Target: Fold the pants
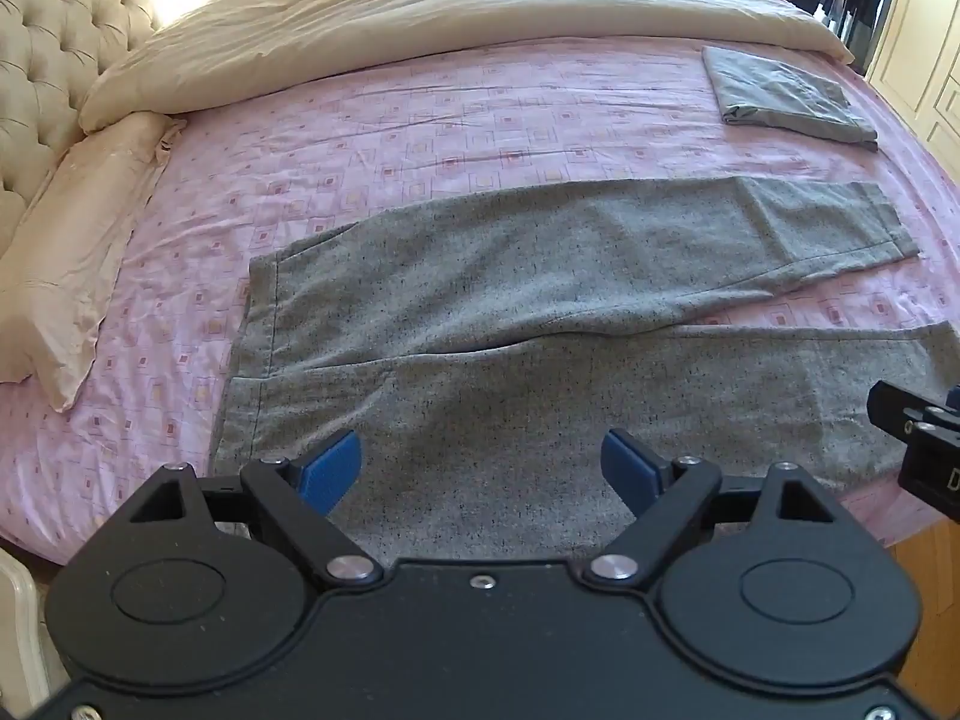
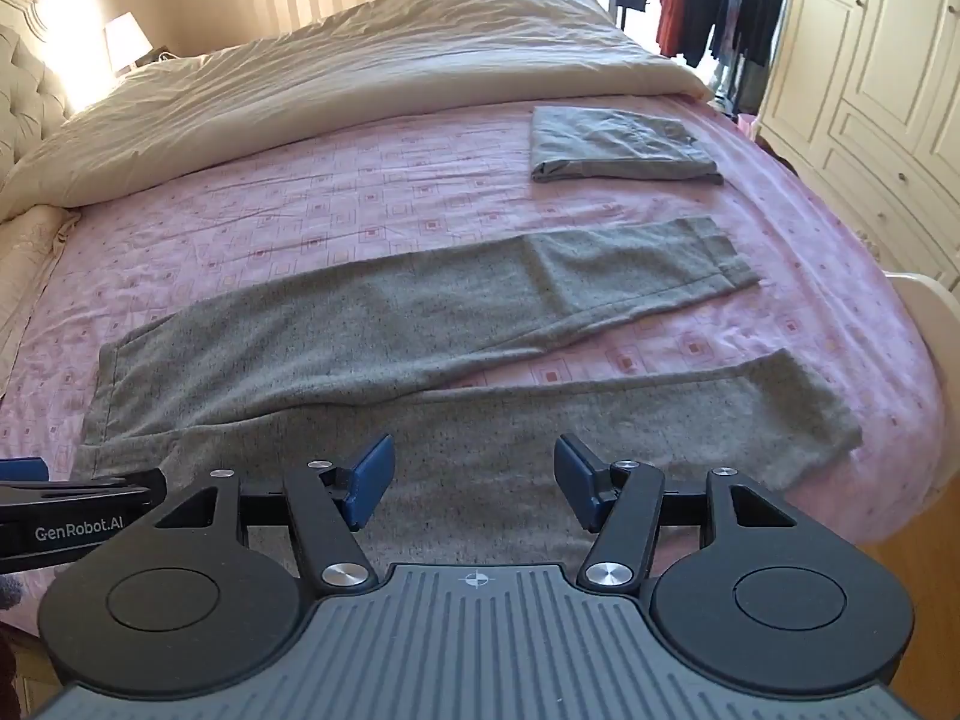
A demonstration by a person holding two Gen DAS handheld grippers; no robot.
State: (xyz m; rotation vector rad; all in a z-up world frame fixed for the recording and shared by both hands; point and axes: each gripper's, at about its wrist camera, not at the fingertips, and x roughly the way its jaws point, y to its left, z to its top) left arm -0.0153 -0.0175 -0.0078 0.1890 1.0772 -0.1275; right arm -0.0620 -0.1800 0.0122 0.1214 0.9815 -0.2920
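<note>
Grey speckled pants (image 1: 480,300) lie spread flat on the pink bed sheet (image 1: 420,120), waistband at the left, the two legs running right in a V. They also show in the right wrist view (image 2: 372,336). My left gripper (image 1: 481,468) is open and empty, above the near leg close to the waistband. My right gripper (image 2: 474,480) is open and empty, above the middle of the near leg. The right gripper's body shows at the right edge of the left wrist view (image 1: 918,438); the left gripper's arm shows at the left of the right wrist view (image 2: 78,516).
A folded grey garment (image 1: 786,99) lies at the far right of the bed, also in the right wrist view (image 2: 618,147). A cream duvet (image 1: 420,12) covers the far half. A pillow (image 1: 66,264) lies at the left. A white wardrobe (image 2: 870,120) stands right.
</note>
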